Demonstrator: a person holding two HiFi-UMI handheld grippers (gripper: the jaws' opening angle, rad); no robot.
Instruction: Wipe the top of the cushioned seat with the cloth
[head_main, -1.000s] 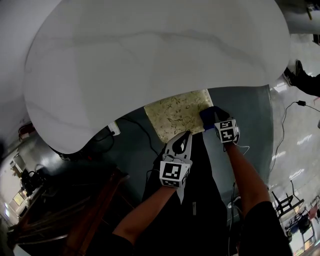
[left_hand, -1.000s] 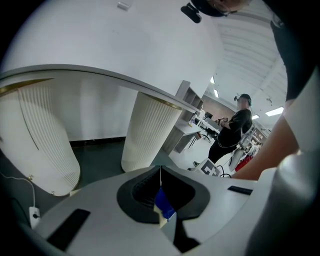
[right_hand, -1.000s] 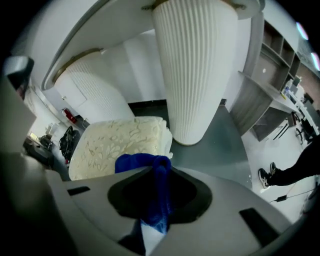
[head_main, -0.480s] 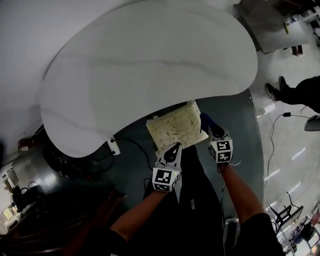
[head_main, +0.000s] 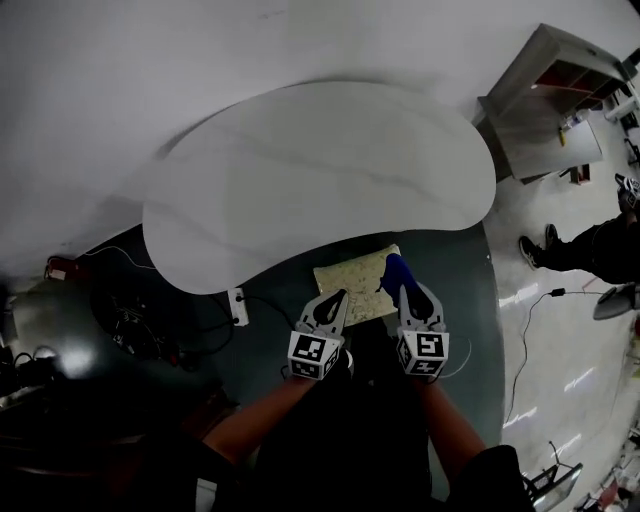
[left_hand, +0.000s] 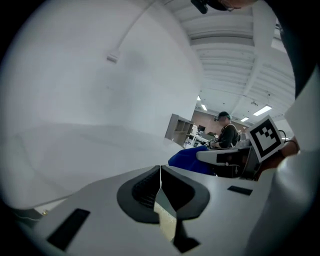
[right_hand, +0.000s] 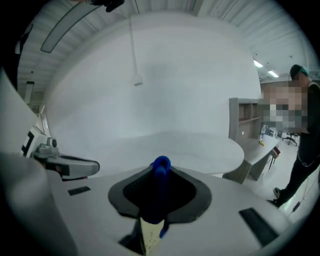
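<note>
Right tongs (head_main: 408, 290) clamped on blue cloth (head_main: 396, 268); cloth at right edge of yellowish cushioned seat (head_main: 355, 280), contact unclear. Left tongs (head_main: 336, 297) closed, nothing between, over seat's near-left edge. Seat sits at near edge of white bench (head_main: 320, 170). Tongs side by side, apart.
</note>
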